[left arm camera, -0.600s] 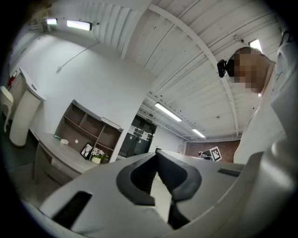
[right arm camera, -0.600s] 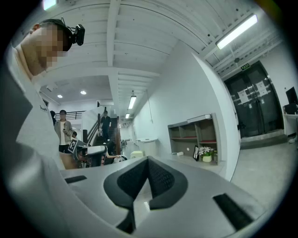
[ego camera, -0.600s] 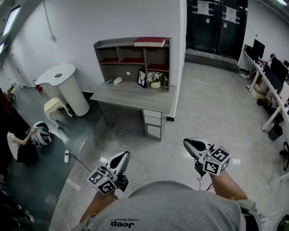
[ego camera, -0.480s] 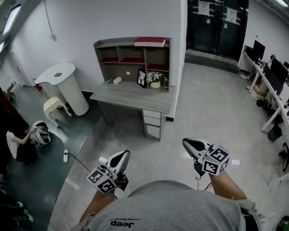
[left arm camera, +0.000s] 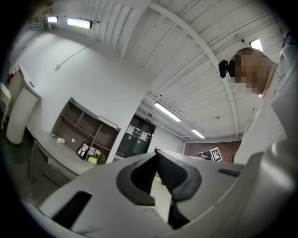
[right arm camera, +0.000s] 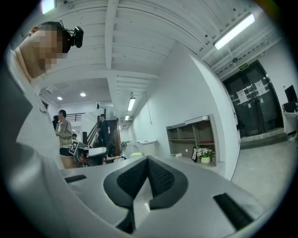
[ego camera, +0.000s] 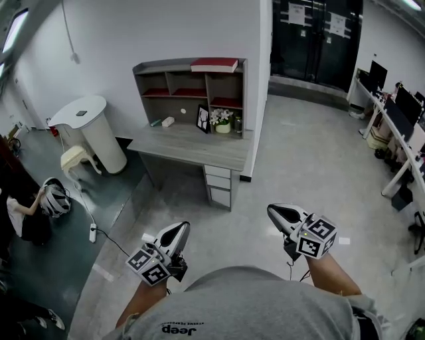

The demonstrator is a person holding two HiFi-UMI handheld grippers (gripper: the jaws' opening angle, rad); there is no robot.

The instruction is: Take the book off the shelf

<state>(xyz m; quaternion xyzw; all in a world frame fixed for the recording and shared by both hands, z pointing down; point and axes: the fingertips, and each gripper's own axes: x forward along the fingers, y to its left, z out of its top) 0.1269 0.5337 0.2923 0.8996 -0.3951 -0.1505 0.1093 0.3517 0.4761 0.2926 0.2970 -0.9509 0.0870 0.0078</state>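
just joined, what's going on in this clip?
A person holds a gripper in each hand. The left gripper and the right gripper are both shut and empty, held low in front of the body. The person stands well back from the desk. The red book lies flat on top of the shelf unit on that desk, untouched. The pickup has not started yet.

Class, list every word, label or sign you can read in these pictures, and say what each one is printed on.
"Jeep": on the grey shirt, seen upside down; the smaller line beneath it is blurred.
Too small to read: sheets on the dark doors.
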